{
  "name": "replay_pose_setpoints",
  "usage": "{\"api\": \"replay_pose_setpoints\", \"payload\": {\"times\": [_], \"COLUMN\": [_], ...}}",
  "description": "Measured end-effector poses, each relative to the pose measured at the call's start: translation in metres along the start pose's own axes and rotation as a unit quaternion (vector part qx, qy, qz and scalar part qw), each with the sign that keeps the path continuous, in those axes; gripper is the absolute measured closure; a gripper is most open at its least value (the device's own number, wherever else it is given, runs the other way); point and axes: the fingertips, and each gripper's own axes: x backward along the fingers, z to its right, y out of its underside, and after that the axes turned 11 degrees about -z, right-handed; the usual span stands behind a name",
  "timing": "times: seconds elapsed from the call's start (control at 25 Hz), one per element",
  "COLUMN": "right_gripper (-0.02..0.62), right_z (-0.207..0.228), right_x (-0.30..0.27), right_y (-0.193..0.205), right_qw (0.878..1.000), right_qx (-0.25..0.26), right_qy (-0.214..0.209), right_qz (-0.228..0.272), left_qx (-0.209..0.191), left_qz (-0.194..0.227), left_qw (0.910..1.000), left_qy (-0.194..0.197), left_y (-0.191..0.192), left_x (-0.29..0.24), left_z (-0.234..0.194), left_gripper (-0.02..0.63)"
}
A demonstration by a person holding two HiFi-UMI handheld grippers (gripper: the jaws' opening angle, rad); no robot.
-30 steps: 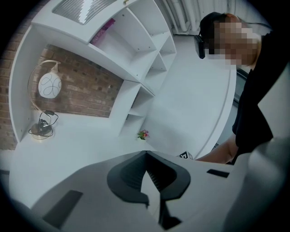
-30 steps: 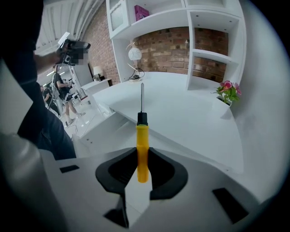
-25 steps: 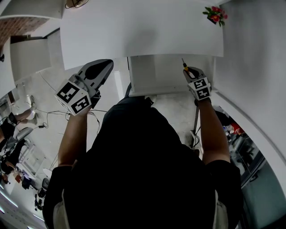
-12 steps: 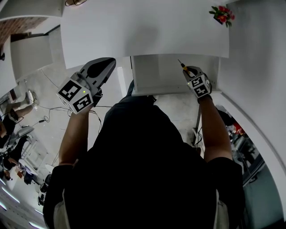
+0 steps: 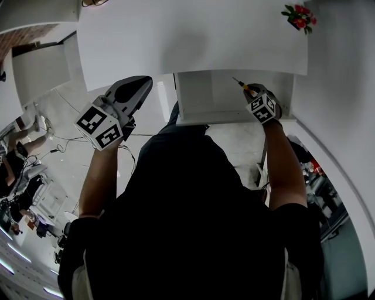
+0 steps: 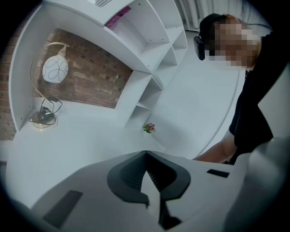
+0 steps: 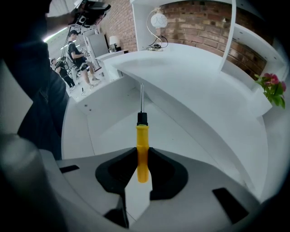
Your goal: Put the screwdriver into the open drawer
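My right gripper (image 7: 142,156) is shut on the yellow handle of the screwdriver (image 7: 142,142), whose black collar and metal shaft point ahead into the open white drawer (image 7: 108,122). In the head view the right gripper (image 5: 253,94) sits over the drawer's (image 5: 202,99) right part, with the screwdriver (image 5: 242,85) tip slanting up and left. My left gripper (image 5: 130,92) hangs to the left of the drawer, beside the desk edge; in its own view the left gripper (image 6: 146,158) has its jaws closed together with nothing between them.
The white curved desk (image 5: 193,41) spans the top of the head view, with a small pot of red flowers (image 5: 299,16) at its far right. A round lamp (image 6: 54,70) and white shelves (image 6: 149,27) stand against a brick wall. Other people (image 7: 74,56) are behind.
My right gripper has sunk lower toward the drawer with the screwdriver and rolled a little. The left gripper has dropped slightly.
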Motion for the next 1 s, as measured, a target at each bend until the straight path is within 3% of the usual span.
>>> {"api": "replay_pose_setpoints", "payload": {"times": [0.36,1.0], "right_gripper": [0.511,0.511], "right_z": [-0.007,-0.011], "right_x": [-0.031,-0.065], "right_y": [0.004,0.012], "right_qw": [0.999,0.996], "right_qx": [0.03,0.038], "right_qy": [0.0,-0.011], "right_qz": [-0.044,-0.083], "left_qx": [-0.004,0.012], "left_qz": [-0.015,-0.027], "left_qw": [0.9998,0.9995], "left_qy": [-0.011,0.007], "left_y": [0.013,0.031], "left_x": [-0.002,-0.013], "left_z": [-0.015,-0.024], "left_gripper": [0.589,0.589]}}
